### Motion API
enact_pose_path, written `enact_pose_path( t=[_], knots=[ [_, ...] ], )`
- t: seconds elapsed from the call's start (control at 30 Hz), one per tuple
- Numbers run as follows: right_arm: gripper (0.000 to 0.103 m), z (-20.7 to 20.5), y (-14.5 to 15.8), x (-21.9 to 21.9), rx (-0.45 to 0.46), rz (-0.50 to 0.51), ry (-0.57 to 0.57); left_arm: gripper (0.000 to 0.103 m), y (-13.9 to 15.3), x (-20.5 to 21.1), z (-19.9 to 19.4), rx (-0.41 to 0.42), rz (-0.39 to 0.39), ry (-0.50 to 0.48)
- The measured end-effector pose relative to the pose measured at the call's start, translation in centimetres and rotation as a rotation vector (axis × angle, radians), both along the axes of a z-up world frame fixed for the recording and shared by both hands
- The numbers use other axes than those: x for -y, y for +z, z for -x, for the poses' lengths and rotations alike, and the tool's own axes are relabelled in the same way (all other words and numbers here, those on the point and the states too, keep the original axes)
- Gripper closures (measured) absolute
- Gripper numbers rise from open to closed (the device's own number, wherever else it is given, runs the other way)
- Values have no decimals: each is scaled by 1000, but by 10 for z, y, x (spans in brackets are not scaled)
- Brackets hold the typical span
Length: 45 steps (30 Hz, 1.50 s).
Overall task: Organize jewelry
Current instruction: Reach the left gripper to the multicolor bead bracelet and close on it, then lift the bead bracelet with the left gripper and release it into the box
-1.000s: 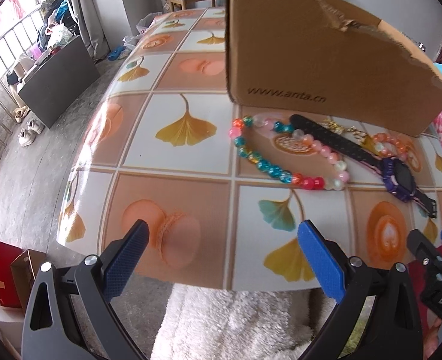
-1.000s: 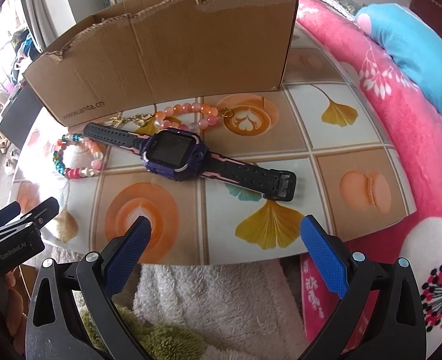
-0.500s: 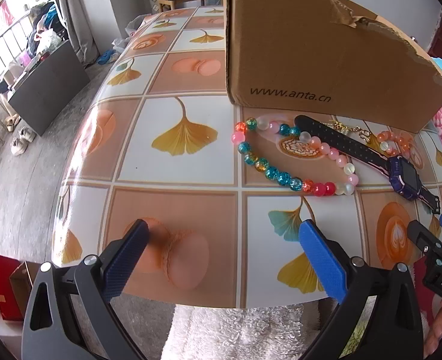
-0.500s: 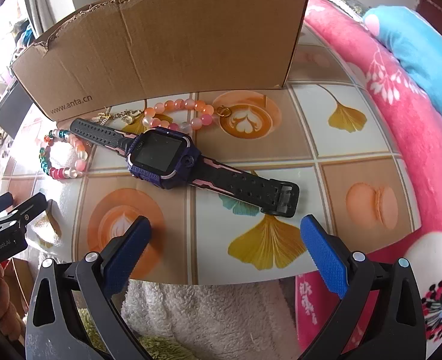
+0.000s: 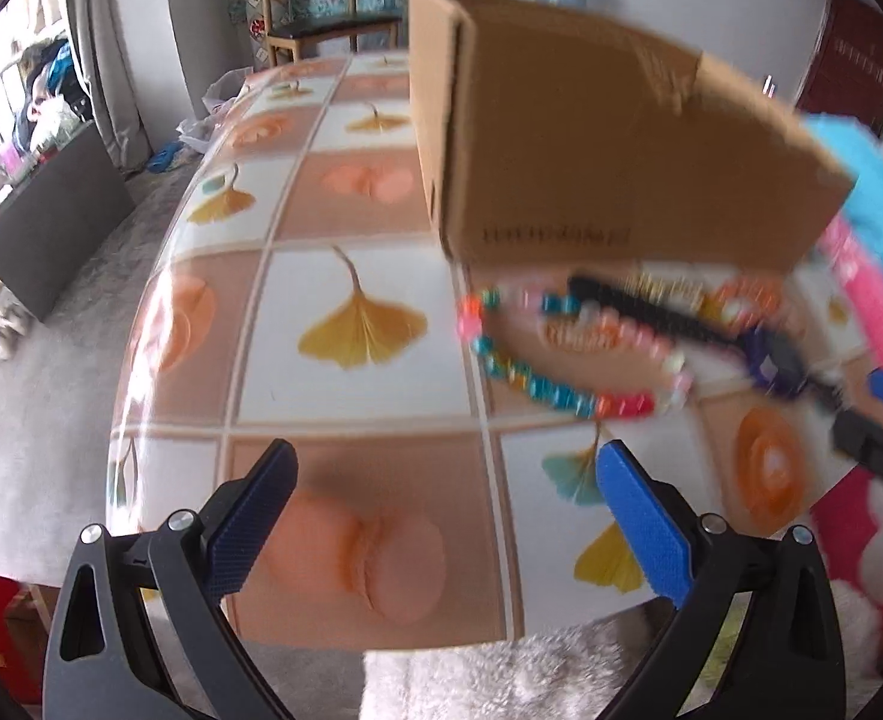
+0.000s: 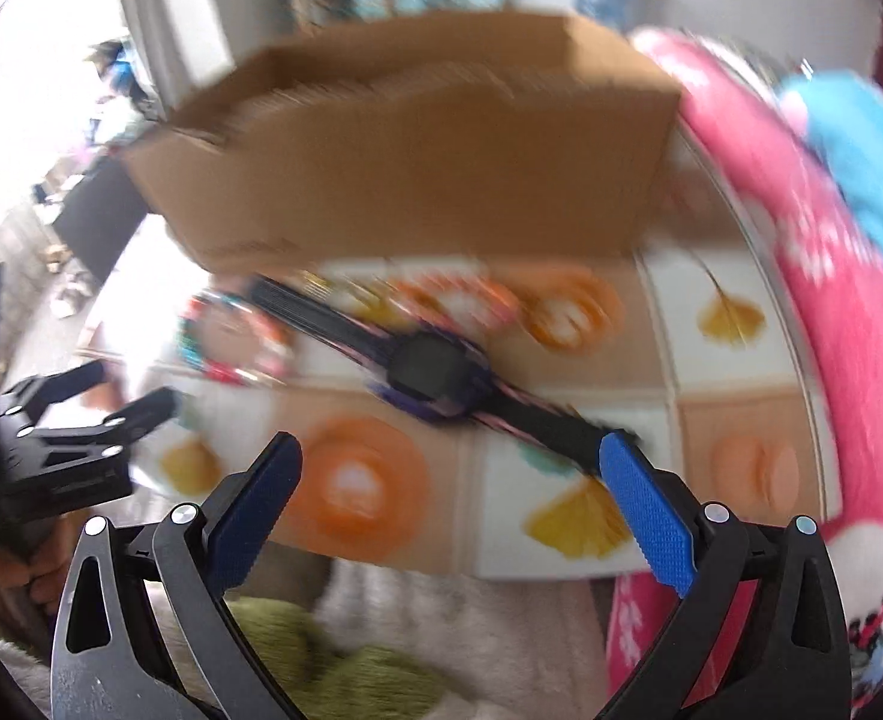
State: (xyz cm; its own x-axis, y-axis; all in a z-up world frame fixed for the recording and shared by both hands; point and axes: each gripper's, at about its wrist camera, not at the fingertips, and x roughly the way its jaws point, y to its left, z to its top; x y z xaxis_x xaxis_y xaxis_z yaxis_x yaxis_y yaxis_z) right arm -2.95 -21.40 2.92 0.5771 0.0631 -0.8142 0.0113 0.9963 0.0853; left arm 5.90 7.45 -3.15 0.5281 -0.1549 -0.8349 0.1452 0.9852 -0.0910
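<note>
A multicoloured bead bracelet point(image 5: 537, 360) lies on the tiled table in front of a brown cardboard box point(image 5: 609, 150). A black and purple watch point(image 6: 435, 369) lies flat beside it, its strap point(image 5: 645, 306) crossing the beads. An orange-pink bead bracelet point(image 6: 453, 300) with a gold chain sits between watch and box. My left gripper point(image 5: 441, 516) is open over the table's near edge, left of the beads. My right gripper point(image 6: 450, 504) is open just short of the watch, its right finger point(image 6: 645, 510) in front of the strap end. Both views are motion-blurred.
A pink floral quilt point(image 6: 801, 276) and blue pillow point(image 6: 861, 150) lie along the table's right side. A fluffy white and green cloth point(image 6: 417, 648) hangs below the near edge. A wooden chair point(image 5: 321, 6) stands beyond the table; the floor point(image 5: 39, 360) drops off left.
Both grippers have moved forward over the table's near edge toward the jewelry, and both stay open. The views are now blurred. The jewelry and the box have not moved.
</note>
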Motion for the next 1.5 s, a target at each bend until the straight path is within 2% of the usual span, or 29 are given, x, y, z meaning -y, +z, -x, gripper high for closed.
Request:
enact_pose_path(
  t=[0.03,0.17,0.2,0.3,0.4,0.53,0.73,0.87,1.07,1.17,1.3,1.5],
  knots=[
    [8,-4,2,-7,12,-29,24,6,4,-4,-3,18,21,0],
    [32,-27,-3,-28,-19,-109,70,15,17,-9,-15,74,57,-33],
    [39,-32,-6,-34,-33,-118,74,20,19,-10,-19,80,63,-44],
    [52,-45,-17,-44,-78,-156,80,34,21,-6,-29,72,78,-87],
    [61,-55,-25,-52,-112,-174,85,48,16,-4,-40,40,96,-120],
    [66,-67,-30,-61,-136,-167,90,64,7,1,-46,-3,94,-150],
    [76,-76,-36,-70,-171,-163,94,80,-4,6,-50,-64,57,-173],
    [78,-82,-37,-77,-171,-159,97,84,-6,9,-52,-56,37,-184],
    [92,-96,-39,-90,-163,-124,118,92,-5,16,-56,-35,-19,-186],
    [96,-99,-39,-95,-158,-140,126,93,-5,18,-55,-20,-33,-179],
    [96,-101,-40,-98,-152,-171,128,94,-3,19,-50,2,-33,-167],
    [96,-95,-27,-102,-102,-194,135,94,19,17,-33,57,-16,-145]
  ],
)
